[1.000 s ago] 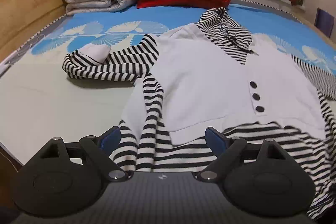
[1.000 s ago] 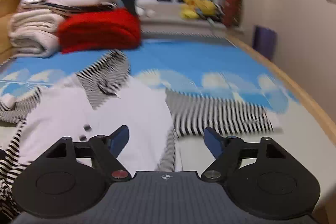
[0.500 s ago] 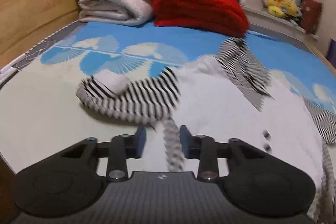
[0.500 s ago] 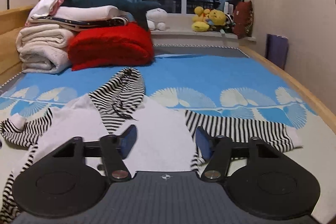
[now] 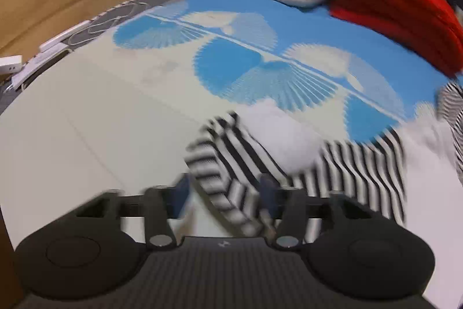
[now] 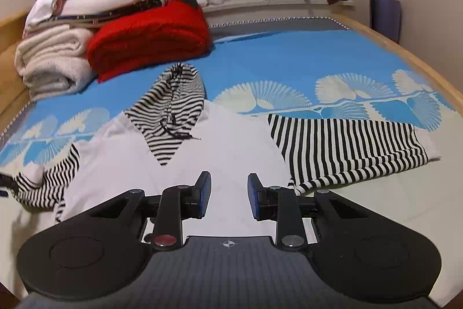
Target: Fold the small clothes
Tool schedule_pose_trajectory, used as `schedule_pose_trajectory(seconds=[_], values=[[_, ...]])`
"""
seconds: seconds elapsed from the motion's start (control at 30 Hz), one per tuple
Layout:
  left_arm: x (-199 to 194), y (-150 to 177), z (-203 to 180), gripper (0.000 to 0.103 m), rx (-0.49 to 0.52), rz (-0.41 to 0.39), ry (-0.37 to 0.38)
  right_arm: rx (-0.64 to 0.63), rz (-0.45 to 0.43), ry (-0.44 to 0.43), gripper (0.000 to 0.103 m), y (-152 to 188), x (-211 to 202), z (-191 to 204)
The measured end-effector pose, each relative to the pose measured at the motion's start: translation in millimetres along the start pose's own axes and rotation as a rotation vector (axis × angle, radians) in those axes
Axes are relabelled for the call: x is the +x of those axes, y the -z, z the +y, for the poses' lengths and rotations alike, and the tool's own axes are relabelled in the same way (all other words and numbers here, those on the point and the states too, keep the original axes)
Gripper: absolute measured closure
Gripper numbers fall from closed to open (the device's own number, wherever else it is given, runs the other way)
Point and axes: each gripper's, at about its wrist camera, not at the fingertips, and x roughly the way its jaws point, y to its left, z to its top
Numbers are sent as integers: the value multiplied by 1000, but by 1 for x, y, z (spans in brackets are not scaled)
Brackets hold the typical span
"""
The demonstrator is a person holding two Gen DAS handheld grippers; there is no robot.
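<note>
Currently: left gripper low centre of its blurred view, jaws opening, crumpled striped sleeve lying between them; pads not seen pressing, so counted as released, though blur leaves contact uncertain. Right gripper low centre of its view, jaws closing, nothing pinched yet, only the white front of the top beneath the gap.

Top spread face up on the bed: hood up centre-left, other sleeve stretched flat to the right, bunched sleeve at lower left.

Step judged: straighten the bunched sleeve, then fold it across the body.

Notes for doing it well:
- Take the sleeve near the cuff, single layer if possible, not the whole bundle.
- Draw outward first to flatten, then carry over the white panel, stripes square to the side seam.
- Pin the body with the right gripper near the shoulder so the top does not slide.
- Keep clear of the hood cord.

Red blanket and cream blanket stacked upper left, well apart from the work.
</note>
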Motion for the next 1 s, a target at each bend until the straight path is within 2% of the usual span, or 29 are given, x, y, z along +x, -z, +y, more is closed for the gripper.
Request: schedule_pose_trajectory(seconds=[0.03, 0.2, 0.27, 0.3, 0.33, 0.4, 0.47, 0.5, 0.6, 0.67, 0.7, 0.73, 0.77, 0.8, 0.83, 0.87, 0.9, 0.93, 1.0], values=[[8, -4, 2, 22, 12, -1, -28, -11, 10, 4, 74, -1, 3, 1], [36, -19, 15, 25, 4, 15, -43, -45, 47, 26, 74, -3, 18, 7], [46, -21, 14, 50, 24, 32, -46, -53, 57, 30, 74, -3, 23, 10], [50, -21, 11, 83, 43, 54, -37, -60, 59, 33, 74, -2, 25, 12], [58, -20, 5, 96, 56, 74, -32, -72, 60, 39, 74, -2, 26, 14], [53, -20, 0, 98, 62, 52, -58, -87, 59, 47, 74, -4, 29, 19], [29, -26, -13, 99, 109, -45, -92, -82, 57, 31, 74, -7, 31, 21], [11, -30, -22, 99, 123, -100, -68, -79, 57, 22, 74, -9, 32, 21], [-55, -33, -57, 99, 124, -240, 160, -82, 47, 3, 74, -20, 42, 26], [-105, -19, -88, 99, 142, -318, 374, -60, 29, -23, 74, -28, 52, 28], [-130, -6, -109, 99, 178, -346, 514, -47, 21, -31, 74, -31, 58, 27], [-147, 7, -128, 96, 213, -331, 653, -32, 18, -34, 74, -33, 63, 26], [-155, 19, -148, 89, 262, -264, 791, -11, 20, -34, 74, -35, 70, 23], [-157, 29, -169, 71, 348, -146, 927, 5, 29, -32, 74, -36, 76, 20], [-157, 37, -182, 68, 409, -70, 995, 30, 47, -26, 74, -36, 84, 15], [-157, 44, -188, 68, 431, -62, 987, 64, 64, -21, 73, -37, 91, 10], [-155, 44, -189, 63, 425, -75, 950, 92, 81, -21, 73, -36, 96, 6], [-149, 40, -185, 60, 393, -77, 911, 128, 109, -26, 72, -35, 103, 0], [-128, 29, -173, 60, 303, -34, 868, 204, 167, -41, 70, -33, 117, -10]])
